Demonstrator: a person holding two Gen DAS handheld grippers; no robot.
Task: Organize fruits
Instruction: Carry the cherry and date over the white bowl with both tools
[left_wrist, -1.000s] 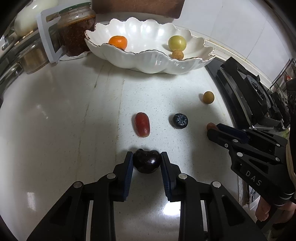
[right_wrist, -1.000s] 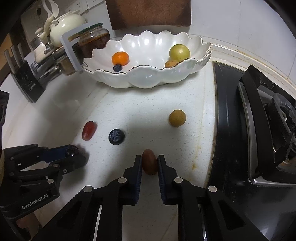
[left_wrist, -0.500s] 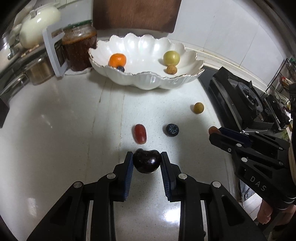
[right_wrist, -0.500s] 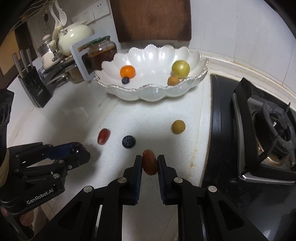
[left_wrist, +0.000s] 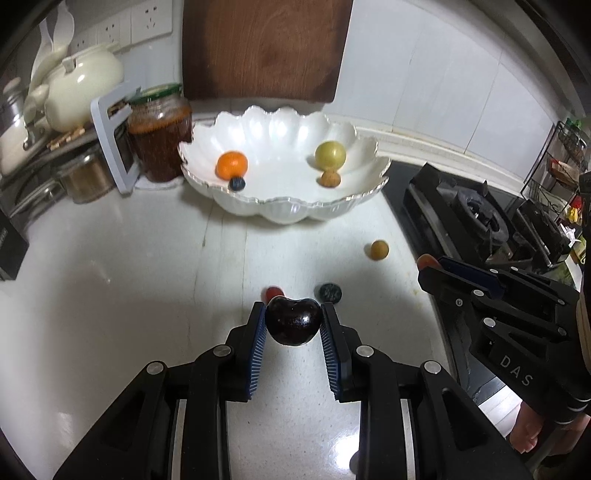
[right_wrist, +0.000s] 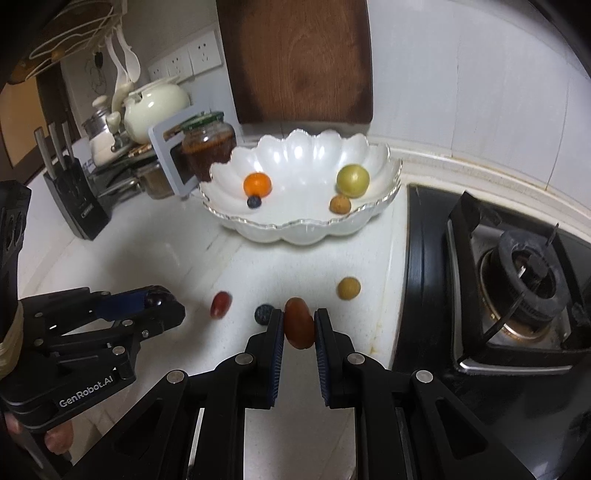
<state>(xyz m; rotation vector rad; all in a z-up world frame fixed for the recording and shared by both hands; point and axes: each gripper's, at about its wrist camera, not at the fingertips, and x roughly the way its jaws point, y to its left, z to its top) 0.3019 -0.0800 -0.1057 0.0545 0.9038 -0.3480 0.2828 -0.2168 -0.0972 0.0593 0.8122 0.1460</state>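
Note:
My left gripper (left_wrist: 293, 321) is shut on a dark cherry (left_wrist: 293, 320) and holds it above the white counter. My right gripper (right_wrist: 299, 328) is shut on a reddish-brown oval fruit (right_wrist: 298, 326), also lifted. A white scalloped bowl (left_wrist: 288, 210) at the back holds an orange (left_wrist: 231, 165), a blueberry (left_wrist: 236, 183), a green round fruit (left_wrist: 330, 155) and a small brown fruit (left_wrist: 330, 179). On the counter lie a red oval fruit (right_wrist: 220, 304), a blueberry (right_wrist: 263, 314) and a tan round fruit (right_wrist: 348, 288).
A gas stove (right_wrist: 517, 280) lies right of the counter. A jar (left_wrist: 159, 138), a white frame (left_wrist: 110, 144), a teapot (left_wrist: 81, 92) and a knife block (right_wrist: 75, 199) stand at the back left. A wooden board (left_wrist: 266, 48) leans on the wall.
Both grippers have risen from the counter with their fruits held; the bowl and loose fruits now look smaller and farther below.

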